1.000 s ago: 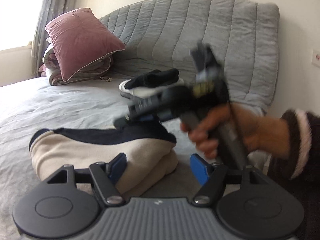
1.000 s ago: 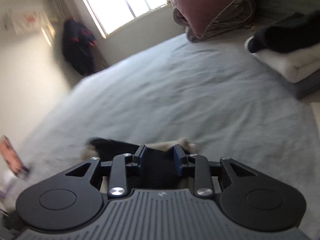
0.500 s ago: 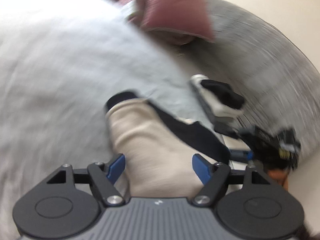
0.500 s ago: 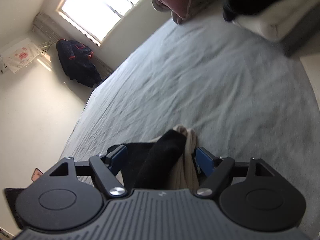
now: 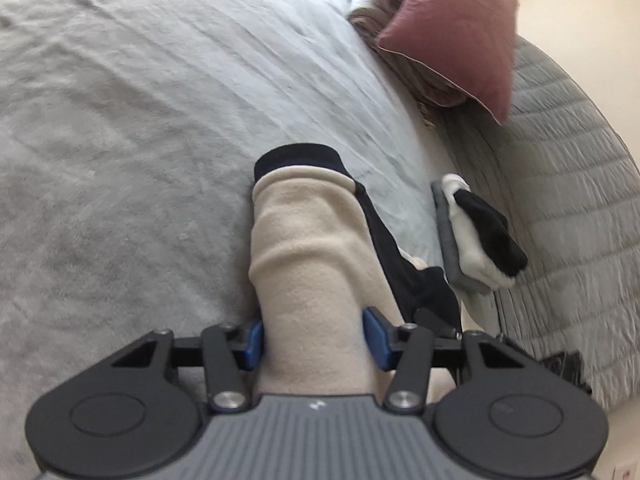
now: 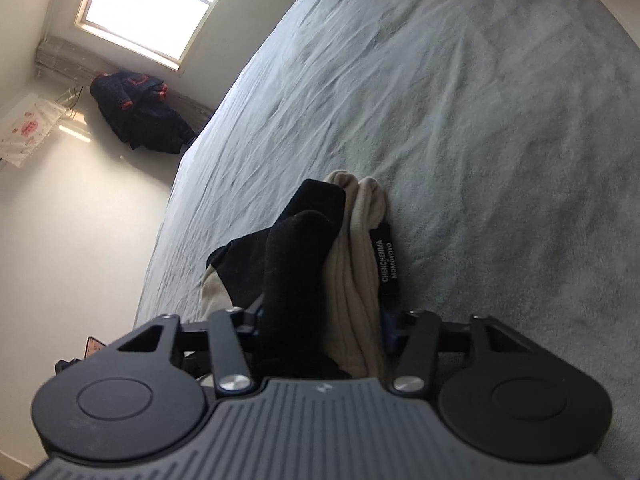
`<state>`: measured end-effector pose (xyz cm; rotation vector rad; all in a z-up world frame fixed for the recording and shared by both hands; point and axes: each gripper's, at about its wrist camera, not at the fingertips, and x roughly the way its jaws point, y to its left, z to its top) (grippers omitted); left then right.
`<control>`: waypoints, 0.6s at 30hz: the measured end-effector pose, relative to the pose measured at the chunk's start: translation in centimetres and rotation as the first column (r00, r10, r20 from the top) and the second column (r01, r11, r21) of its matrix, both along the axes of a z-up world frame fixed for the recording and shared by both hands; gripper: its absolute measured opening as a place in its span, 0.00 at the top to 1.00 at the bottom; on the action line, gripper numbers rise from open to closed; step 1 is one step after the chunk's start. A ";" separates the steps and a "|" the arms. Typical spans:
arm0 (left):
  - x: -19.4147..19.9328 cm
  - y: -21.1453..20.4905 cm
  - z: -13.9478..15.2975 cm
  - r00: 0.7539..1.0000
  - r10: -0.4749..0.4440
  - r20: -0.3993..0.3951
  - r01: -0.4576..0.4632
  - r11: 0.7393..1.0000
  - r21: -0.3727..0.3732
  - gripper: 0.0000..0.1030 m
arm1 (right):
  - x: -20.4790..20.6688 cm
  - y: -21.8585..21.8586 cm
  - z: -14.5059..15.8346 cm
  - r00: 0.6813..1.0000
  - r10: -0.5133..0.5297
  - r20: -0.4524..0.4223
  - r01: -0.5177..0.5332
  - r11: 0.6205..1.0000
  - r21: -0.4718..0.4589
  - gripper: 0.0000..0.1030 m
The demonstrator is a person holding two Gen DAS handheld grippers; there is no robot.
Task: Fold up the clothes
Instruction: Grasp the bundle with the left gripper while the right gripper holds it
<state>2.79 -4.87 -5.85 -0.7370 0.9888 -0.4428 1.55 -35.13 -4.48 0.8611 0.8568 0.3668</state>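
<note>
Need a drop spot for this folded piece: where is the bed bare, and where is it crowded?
Bare: the wide grey bedspread left of the beige-and-black garment, stretching toward the window. Crowded: the headboard side, where the folded stack lies, and the corner with the pink pillow. Both grippers, left and right, have just been closing on the garment.

"CHENCHENMA MOMOYOYO" on black tag (image 6: pixel 387 266) of folded cream garment (image 6: pixel 358 276)
</note>
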 end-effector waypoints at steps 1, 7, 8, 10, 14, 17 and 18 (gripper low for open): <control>-0.1 -0.2 0.4 1.000 0.005 0.005 -0.005 1.000 0.019 0.54 | -0.2 0.0 0.2 1.000 -0.004 0.003 0.004 1.000 -0.003 0.52; -0.5 -1.2 2.9 0.998 0.058 0.014 -0.058 0.996 0.072 0.58 | -0.6 -0.6 1.0 1.000 -0.029 0.004 0.028 0.999 0.028 0.54; -0.4 -1.3 3.4 0.998 0.061 0.024 -0.062 0.996 0.069 0.60 | -0.7 -0.8 1.2 0.999 -0.035 0.005 0.035 0.999 0.037 0.54; -0.3 -1.5 4.4 0.998 0.057 0.038 -0.059 0.996 0.066 0.60 | -0.8 -1.1 1.7 0.999 -0.050 0.015 0.050 0.997 0.051 0.54; 0.3 -2.6 6.0 0.998 0.029 0.057 -0.033 0.997 0.067 0.60 | -1.4 -1.9 3.4 0.995 -0.077 0.064 0.074 0.997 0.037 0.54; 1.5 -3.7 6.8 0.997 -0.021 0.078 0.015 0.997 0.075 0.60 | -1.7 -2.8 4.3 0.991 -0.111 0.073 0.107 0.993 0.051 0.54; 1.9 -4.1 7.0 0.996 -0.036 0.081 0.030 0.997 0.078 0.60 | -1.8 -3.2 4.6 0.990 -0.125 0.072 0.120 0.991 0.061 0.54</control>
